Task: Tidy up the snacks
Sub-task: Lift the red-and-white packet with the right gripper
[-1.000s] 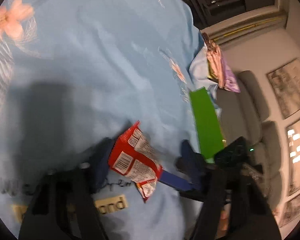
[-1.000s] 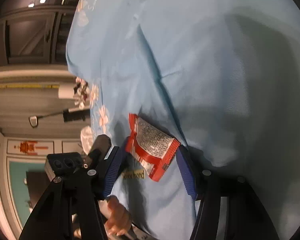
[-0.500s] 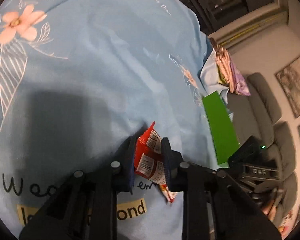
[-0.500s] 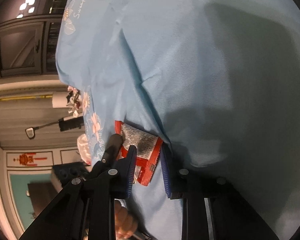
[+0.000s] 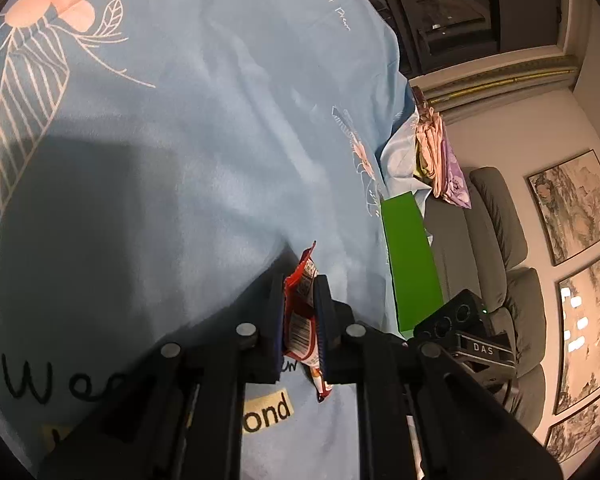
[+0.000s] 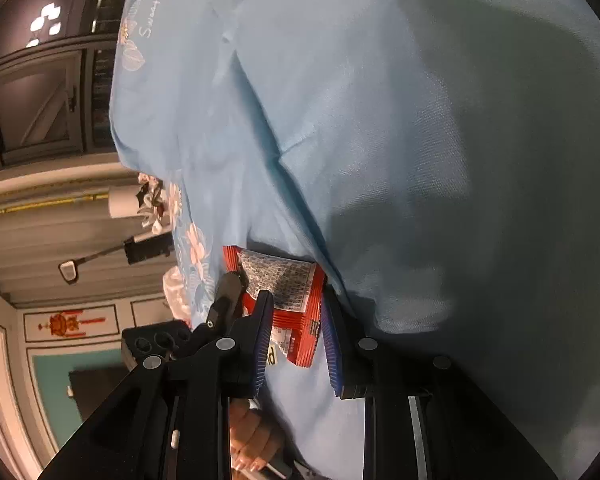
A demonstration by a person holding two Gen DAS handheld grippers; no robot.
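Both grippers are on the same snack rn. The left gripper (image 5: 300,312) has just been closing w/ the pack between its blue pads, and it's now pinching the small red-and-white crinkly foil snack packet (image 5: 302,316) edge-on. The pack's long axis runs straight out along the fingers; its top corner pokes past the tips and its bottom end hangs below the pads, over the light blue flower-print cloth (image 5: 204,140).

Off to the left gripper's right side, near but not touching, lies a flat bright green card-like strip (image 5: 410,260) along the cloth's edge. Past that sit a pile of folded pink and purple fabric (image 5: 440,160) and a grey padded sofa (image 5: 496,240).

In the right wrist view, the right gripper (image 6: 294,312) has the same packet (image 6: 288,288) between its pads. They look pressed on both side edges, so I'd call it gripped, tho it's a wider hold across the pack's width. The left gripper's black fingertip (image 6: 230,286) shows at the packet's left edge, so both hands are equally close. A raised fold of the cloth (image 6: 300,184) sits just ahead and to the right; imo that's the only thing that could snag when lifting.
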